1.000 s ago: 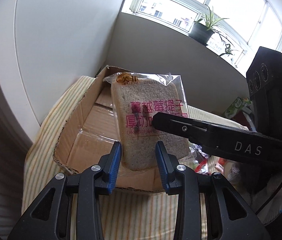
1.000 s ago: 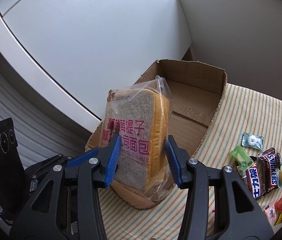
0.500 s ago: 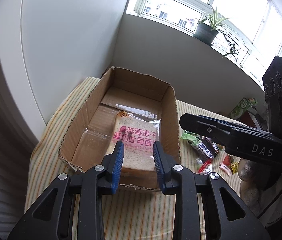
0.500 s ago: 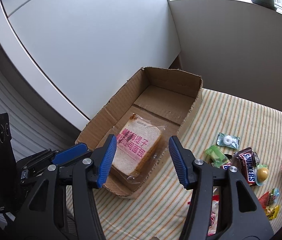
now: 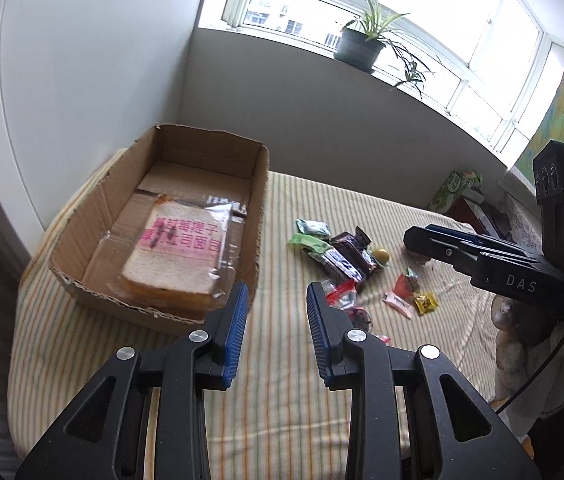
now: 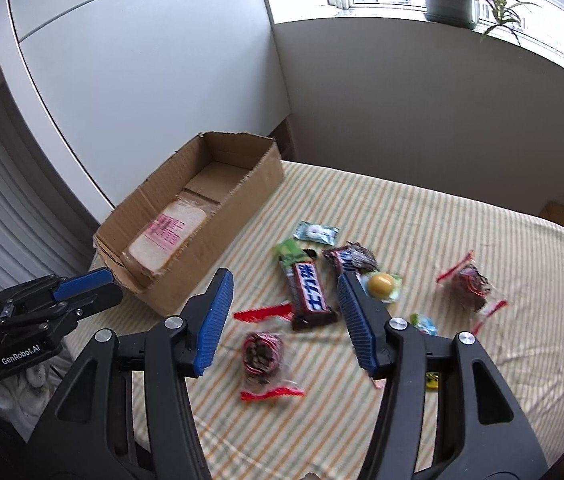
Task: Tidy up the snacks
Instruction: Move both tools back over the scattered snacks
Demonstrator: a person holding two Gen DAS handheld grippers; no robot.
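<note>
On the striped cloth point(image 6: 422, 216): loose snacks to the right of a cardboard box.
Cardboard box point(image 5: 259, 216): open-topped, at the cloth's left edge near the white wall.
Bread packet point(image 5: 175, 256): flat on the box floor at the near end, pink print facing up, clear wrapper around a slice; also seen inside the box from the right wrist view point(image 6: 165, 236).
Left gripper point(image 5: 275, 320): empty, blue pads set a narrow gap apart, hanging over bare cloth just right of the box's near corner; touching nothing.
Right gripper point(image 6: 282, 320): empty, jaws just widened to a middling gap, nothing pressed between the pads; above the snack pile.
Snickers bar point(image 6: 310, 292): lying on the cloth, seen in the gap between the right pads, not touched.
Second chocolate bar point(image 6: 350, 258): just beyond it, angled.
Yellow ball candy point(image 6: 380, 285): beside the right pad.
Green wrappers point(image 6: 292, 250): close to the box's long side.
Red-edged packets point(image 6: 263, 354): one nearest the right gripper, another point(image 6: 472, 286) well to the right.
Potted plant point(image 5: 358, 46): on the windowsill.
</note>
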